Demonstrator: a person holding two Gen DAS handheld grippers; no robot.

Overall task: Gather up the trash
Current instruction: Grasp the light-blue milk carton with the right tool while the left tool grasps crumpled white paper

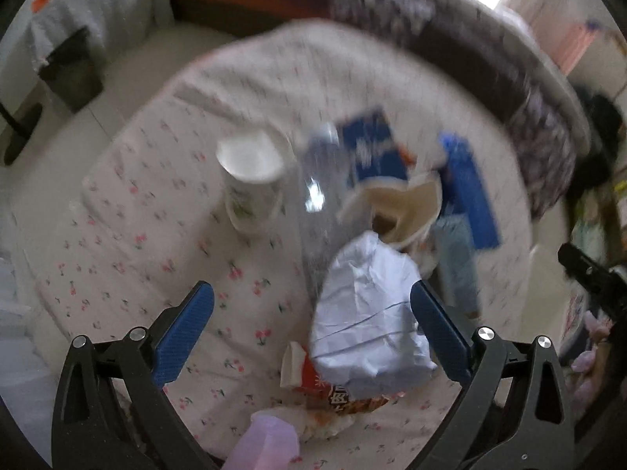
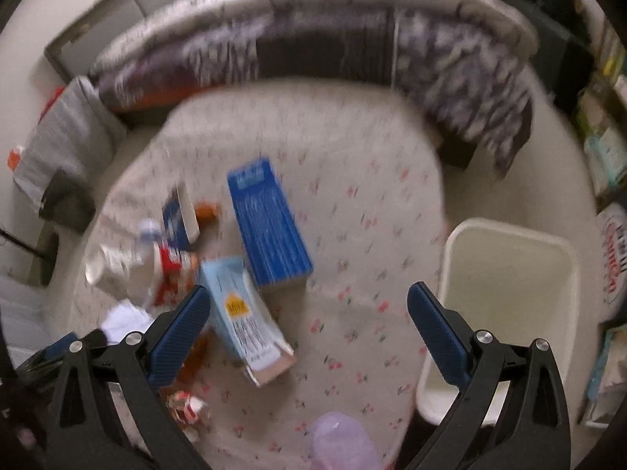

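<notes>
Two grippers, left (image 1: 311,311) and right (image 2: 309,313), spread wide, one bin (image 2: 509,243)

Floral-clothed table (image 2: 372,203), patterned sofa (image 2: 313,39) behind

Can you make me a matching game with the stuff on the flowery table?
Things:
1. paper cup
2. crumpled paper
3. tall box
4. bin

Clues:
A. dark blue
B. cream, beside the table
C. standing upright, white inside
D. between the left gripper fingers, which are spread wide

Pairs: 1-C, 2-D, 3-A, 4-B
</notes>
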